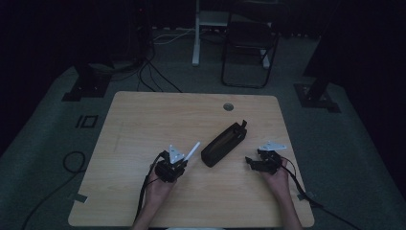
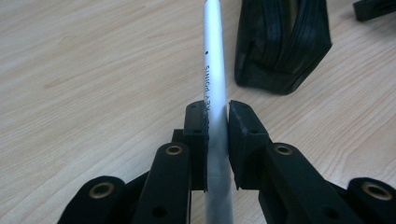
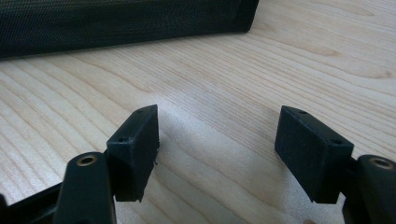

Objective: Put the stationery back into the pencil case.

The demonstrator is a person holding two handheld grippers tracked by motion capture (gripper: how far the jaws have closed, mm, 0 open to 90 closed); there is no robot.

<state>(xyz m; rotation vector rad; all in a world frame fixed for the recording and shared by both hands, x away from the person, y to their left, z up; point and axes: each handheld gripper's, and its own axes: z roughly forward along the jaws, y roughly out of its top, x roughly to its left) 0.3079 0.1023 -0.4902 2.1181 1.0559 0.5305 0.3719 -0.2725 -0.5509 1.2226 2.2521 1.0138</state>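
Dim room, pale wooden worktop [image 1: 143, 124]. Landmark: black pencil case [image 1: 224, 143], lying diagonally near the worktop's middle.

Left of the case: left claw [image 1: 183, 162], held in the person's left hand [image 1: 158, 184], cable trailing back toward the near edge. Its jaws are closed tight on a silver-white pen [image 1: 192, 152]. In the left gripper view the pen [image 2: 214, 70] runs straight out between the two black pads, printed lettering along the barrel, its far end pointing toward the near end of the case [image 2: 280, 42]. Pen tip stops just short of the case in the high view; not touching, as far as I can tell.

The case: mouth at its near end appears open in the left gripper view, folds of dark fabric showing. Contents too dark to make out.

Right of the case: right claw [image 1: 250, 163], in the right hand [image 1: 277, 179], near the case but apart from it. In the right gripper view the jaws stand wide apart, nothing between them, bare wood grain below; the case's mesh side [image 3: 121, 21] crosses the top of that view.
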